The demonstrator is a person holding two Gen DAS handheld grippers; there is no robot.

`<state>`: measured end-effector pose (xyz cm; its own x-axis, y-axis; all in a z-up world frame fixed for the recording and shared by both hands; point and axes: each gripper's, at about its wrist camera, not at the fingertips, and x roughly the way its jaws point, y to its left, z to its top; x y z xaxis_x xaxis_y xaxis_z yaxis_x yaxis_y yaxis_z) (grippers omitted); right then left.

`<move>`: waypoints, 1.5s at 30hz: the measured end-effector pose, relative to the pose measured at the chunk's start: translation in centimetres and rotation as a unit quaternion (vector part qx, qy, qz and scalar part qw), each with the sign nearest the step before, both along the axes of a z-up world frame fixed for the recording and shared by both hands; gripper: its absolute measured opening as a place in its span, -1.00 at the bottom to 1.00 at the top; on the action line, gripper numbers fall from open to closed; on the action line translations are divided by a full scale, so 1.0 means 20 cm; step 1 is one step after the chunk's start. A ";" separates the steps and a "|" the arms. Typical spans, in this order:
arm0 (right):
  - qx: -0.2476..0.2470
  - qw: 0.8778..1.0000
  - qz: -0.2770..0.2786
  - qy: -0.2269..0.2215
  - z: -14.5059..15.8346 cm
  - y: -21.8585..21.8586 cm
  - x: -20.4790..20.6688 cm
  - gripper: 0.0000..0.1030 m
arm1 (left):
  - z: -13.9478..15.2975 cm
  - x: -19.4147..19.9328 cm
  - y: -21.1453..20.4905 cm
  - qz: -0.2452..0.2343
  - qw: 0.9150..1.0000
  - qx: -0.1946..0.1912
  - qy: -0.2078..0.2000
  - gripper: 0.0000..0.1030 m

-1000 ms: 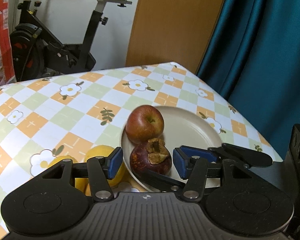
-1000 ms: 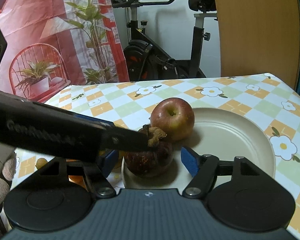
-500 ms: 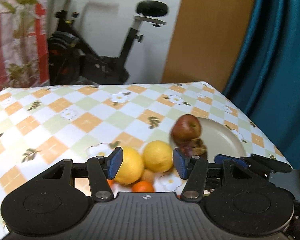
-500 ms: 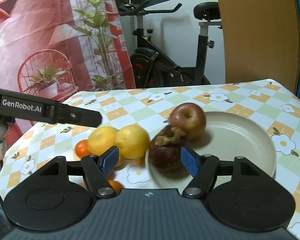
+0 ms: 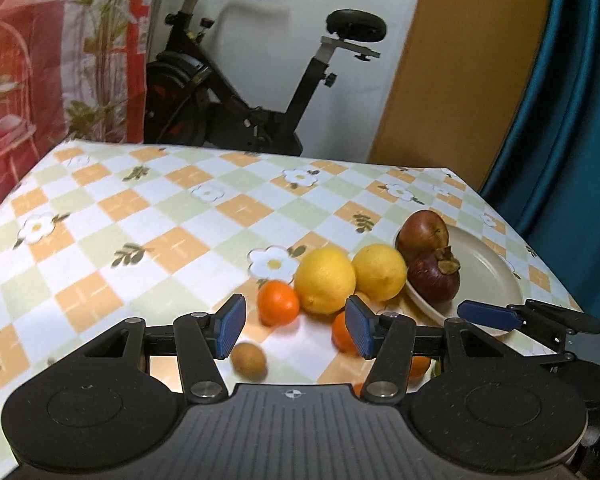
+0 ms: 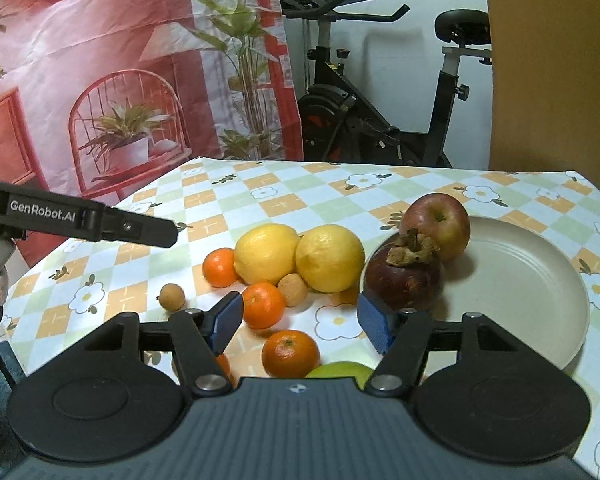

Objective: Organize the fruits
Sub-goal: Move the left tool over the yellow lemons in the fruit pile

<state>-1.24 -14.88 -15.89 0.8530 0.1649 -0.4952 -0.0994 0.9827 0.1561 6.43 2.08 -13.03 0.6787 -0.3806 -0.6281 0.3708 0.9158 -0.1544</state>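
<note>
Beige round plate (image 6: 540, 280) sits near the counter (image 5: 140, 220) edge; both hand-held grippers, left (image 5: 296, 326) and right (image 6: 302, 320), gape empty, the right's jaws just narrowing.

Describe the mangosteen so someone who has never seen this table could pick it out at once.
Find the round beige plate at the right end of the checked floral tablecloth. Two fruits sit at its left rim: a red apple behind, and in front of it the dark purple-brown mangosteen. Only it has a dry brown leafy cap on top.
</note>
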 end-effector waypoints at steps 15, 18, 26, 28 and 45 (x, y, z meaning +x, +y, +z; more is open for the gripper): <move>-0.013 1.000 -0.010 0.007 -0.01 0.01 -0.08 0.30 | -0.10 -0.14 0.01 -0.005 1.000 -0.009 0.011 0.11; -0.013 1.000 -0.010 0.008 -0.03 0.01 -0.10 0.30 | -0.11 -0.15 0.02 0.000 1.000 -0.009 0.011 0.11; -0.015 1.000 -0.008 0.001 -0.02 0.01 -0.09 0.28 | -0.08 -0.10 0.07 0.020 1.000 -0.019 0.007 0.11; -0.020 1.000 -0.006 -0.001 0.00 0.01 -0.07 0.23 | -0.06 -0.07 0.07 0.024 1.000 -0.018 0.003 0.11; -0.119 0.982 0.145 0.023 0.08 0.19 0.43 0.19 | 0.09 0.35 0.07 0.017 1.000 -0.024 0.009 0.10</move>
<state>7.27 -11.17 -14.27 0.7631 0.2730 -0.5858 -0.3786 0.9234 -0.0629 13.38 3.56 -11.24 0.6805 -0.3871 -0.6221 0.3363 0.9193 -0.2042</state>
